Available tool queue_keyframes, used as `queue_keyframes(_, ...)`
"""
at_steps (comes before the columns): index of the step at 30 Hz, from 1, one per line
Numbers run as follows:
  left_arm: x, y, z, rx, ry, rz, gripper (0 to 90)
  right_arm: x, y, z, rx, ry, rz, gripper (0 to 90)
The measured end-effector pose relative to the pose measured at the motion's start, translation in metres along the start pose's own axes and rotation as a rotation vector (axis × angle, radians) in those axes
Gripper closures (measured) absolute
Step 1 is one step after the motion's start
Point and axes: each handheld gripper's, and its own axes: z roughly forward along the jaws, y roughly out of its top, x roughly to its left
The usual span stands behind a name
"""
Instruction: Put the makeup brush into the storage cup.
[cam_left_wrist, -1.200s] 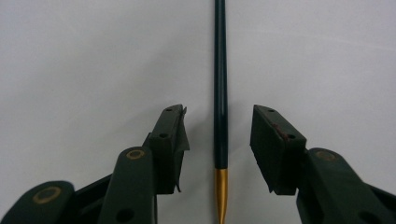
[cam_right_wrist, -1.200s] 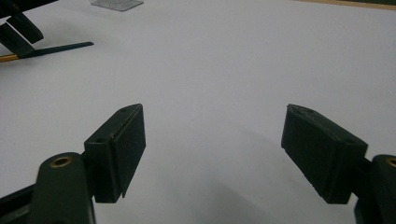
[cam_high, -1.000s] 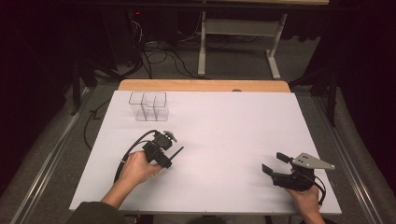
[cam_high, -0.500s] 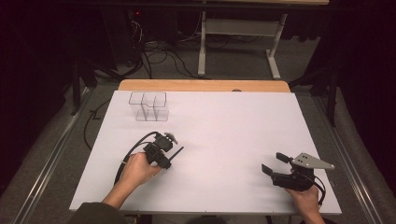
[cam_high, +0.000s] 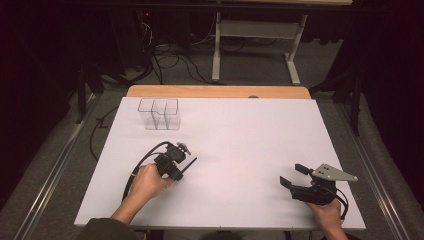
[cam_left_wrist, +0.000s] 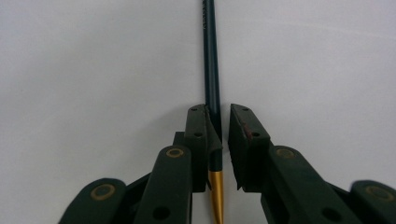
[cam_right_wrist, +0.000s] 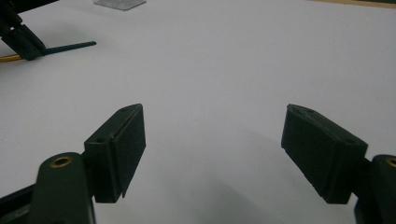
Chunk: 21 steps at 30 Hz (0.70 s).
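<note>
Resting on the white counter (cam_high: 240, 150), the left hand-held gripper (cam_high: 186, 167) sits just nearer the person than the clear divided box (cam_high: 159, 114), its jaws just closing in on a dark pencil (cam_high: 190, 164). Well right of that box, the right hand-held gripper (cam_high: 292, 176) stands agape. Up close, the pencil (cam_left_wrist: 211, 70) (gold-ended) lies between the left hand-held gripper (cam_left_wrist: 225, 140), touching one pad, a sliver from the other. Wide-spread, the right hand-held gripper (cam_right_wrist: 212, 154) holds nothing.
</note>
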Motion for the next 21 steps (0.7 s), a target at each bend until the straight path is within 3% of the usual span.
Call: queue_keyframes(21,0.0048,-0.0049,-0.0006,-0.033,-0.03,-0.001,82.6,0.0006,-0.0001,0.0004,0.005,0.0,-0.005,24.1)
